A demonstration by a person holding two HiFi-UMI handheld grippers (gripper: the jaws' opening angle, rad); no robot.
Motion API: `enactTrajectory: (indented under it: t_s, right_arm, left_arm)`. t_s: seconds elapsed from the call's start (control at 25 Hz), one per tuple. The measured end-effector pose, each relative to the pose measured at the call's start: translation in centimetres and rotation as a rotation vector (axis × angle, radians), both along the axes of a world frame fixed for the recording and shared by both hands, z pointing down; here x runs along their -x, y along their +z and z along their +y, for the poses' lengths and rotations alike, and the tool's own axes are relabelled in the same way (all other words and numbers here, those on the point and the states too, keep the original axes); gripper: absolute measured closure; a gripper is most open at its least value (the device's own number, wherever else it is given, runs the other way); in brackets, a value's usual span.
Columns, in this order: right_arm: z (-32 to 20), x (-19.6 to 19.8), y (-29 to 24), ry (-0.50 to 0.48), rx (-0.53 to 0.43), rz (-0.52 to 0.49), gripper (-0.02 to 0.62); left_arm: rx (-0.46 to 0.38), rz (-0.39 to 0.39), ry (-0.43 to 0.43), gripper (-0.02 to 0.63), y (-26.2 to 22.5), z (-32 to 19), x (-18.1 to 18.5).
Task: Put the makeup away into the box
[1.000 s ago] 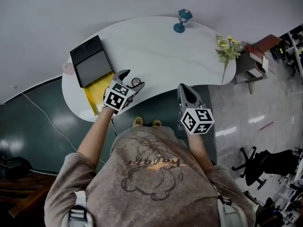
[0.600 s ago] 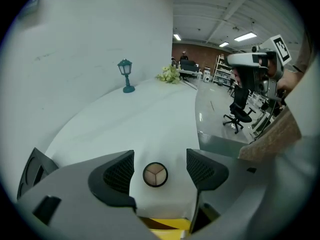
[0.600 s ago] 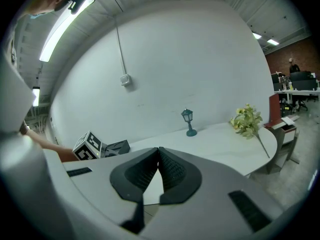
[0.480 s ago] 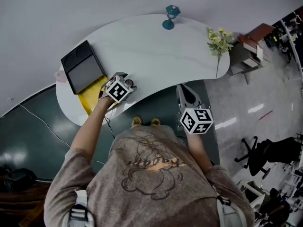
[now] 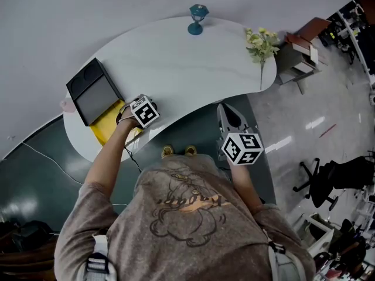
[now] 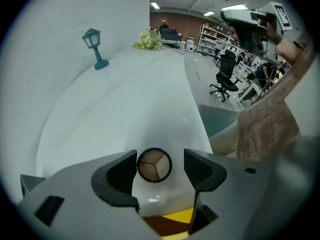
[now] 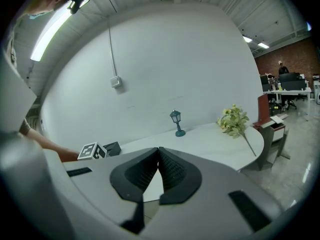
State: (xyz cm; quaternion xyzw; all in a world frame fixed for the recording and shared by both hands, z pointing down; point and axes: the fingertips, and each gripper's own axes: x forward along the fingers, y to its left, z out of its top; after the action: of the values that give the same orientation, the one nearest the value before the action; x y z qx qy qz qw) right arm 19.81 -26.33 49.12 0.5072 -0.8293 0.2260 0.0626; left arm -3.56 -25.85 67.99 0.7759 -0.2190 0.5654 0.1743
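A small round compact [image 6: 154, 164] with three beige shades lies on the white table [image 5: 187, 63]. My left gripper [image 6: 160, 159] points steeply down over it. Its jaws stand on either side of the compact and have just been closing, but a gap still shows on the right side, so the gripper is open. In the head view the left gripper [image 5: 140, 112] hides the compact. Just left of it is the box, with a black raised lid [image 5: 92, 92] and a yellow inside [image 5: 107, 129]. My right gripper [image 5: 227, 111] hangs shut and empty off the table's front edge.
A teal lamp figure [image 5: 197, 17] stands at the far edge and a sprig of yellow flowers [image 5: 259, 43] lies at the right end. A small pink thing [image 5: 66, 104] sits behind the box. A low shelf [image 5: 302, 54] and an office chair [image 5: 328, 180] stand on the floor to the right.
My left gripper has dropped onto the table and tipped downward, so its cube now covers the compact that lay beside it. The right gripper has drifted only slightly.
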Motion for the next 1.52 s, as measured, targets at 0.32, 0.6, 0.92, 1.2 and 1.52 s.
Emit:
enactTrajectory:
  t_s: [0.32,0.6,0.92,1.2,1.52]
  right_arm:
    - [0.0,-0.6,0.2,0.022,0.006,-0.001,0.592]
    - [-0.1,-0.9,0.3,0.037,0.006,0.001,0.592]
    - [0.1,-0.2,0.3,0.029,0.008,0.001,0.592]
    - [-0.1,0.8,0.5,0.011,0.007,-0.002,0.592]
    - [-0.2,2.2,0.5,-0.026,0.009,-0.003,0.592]
  left_arm:
    - [0.012,-0.034,0.010,0.351,0.7,-0.4,0.3]
    - [0.029,-0.029,0.013,0.357,1.0,-0.2,0.3]
    - [-0.022,0.018,-0.013,0.364,-0.6,-0.9,-0.2]
    - [-0.103,0.111,-0.113,0.367,-3.5,-1.6,-0.7]
    - [-0.263,0.227,-0.233,0.367,-9.8,-2.1,-0.2]
